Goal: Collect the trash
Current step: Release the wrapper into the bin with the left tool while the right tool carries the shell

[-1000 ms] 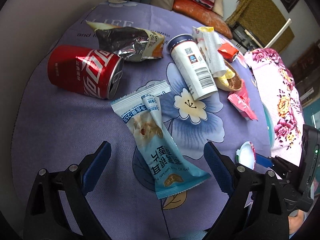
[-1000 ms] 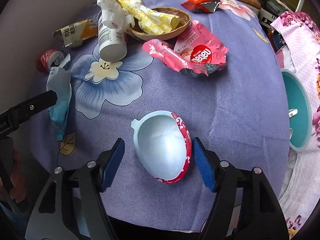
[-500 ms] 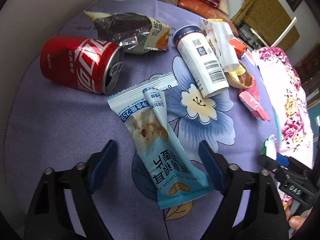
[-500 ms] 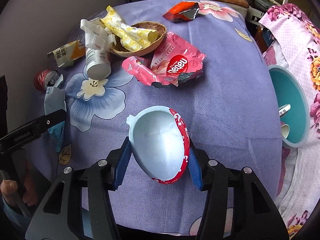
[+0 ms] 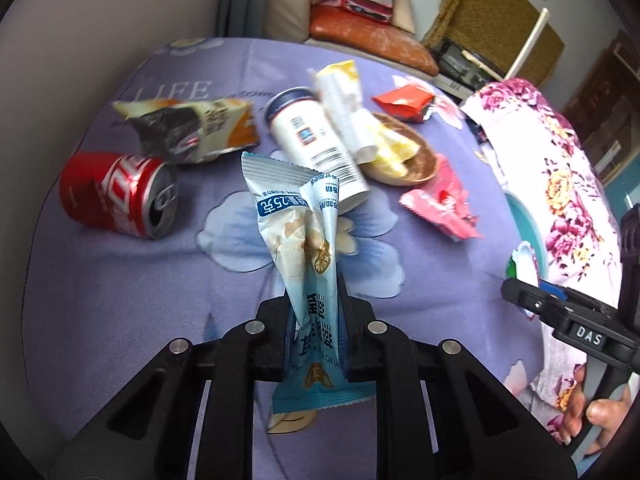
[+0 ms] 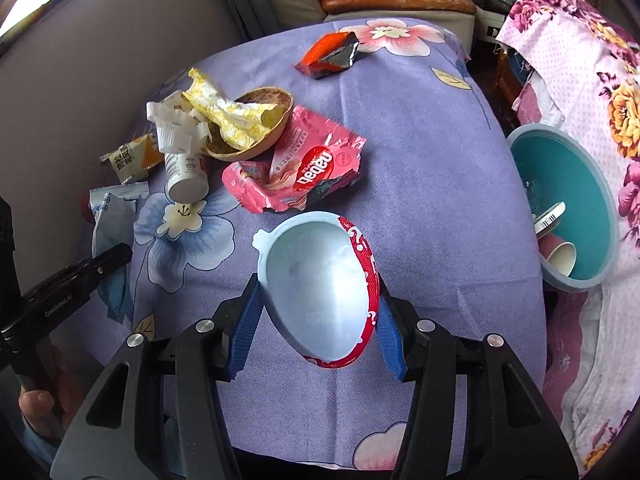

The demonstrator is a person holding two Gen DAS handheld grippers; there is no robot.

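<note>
Pinching a light-blue snack wrapper (image 5: 304, 256) tight between its fingers, the left tool (image 5: 316, 320) held the packet upright, lifted off the purple floral table (image 5: 120, 288). The right tool (image 6: 320, 316) had its blue pads (image 6: 244, 332) closed against both sides of a pale-blue plastic cup with a red rim (image 6: 316, 284), tilted above the cloth. Behind lay a red Coca-Cola can (image 5: 116, 196) on its side, a white bottle (image 5: 312, 144), a pink Nabati wrapper (image 6: 304, 168), a wooden bowl (image 6: 272, 136) holding yellow wrappers (image 6: 228, 116), and an orange packet (image 6: 330, 54). A teal bin (image 6: 568, 208) stood just beside the table's right edge, with a paper cup (image 6: 562, 258) inside.
</note>
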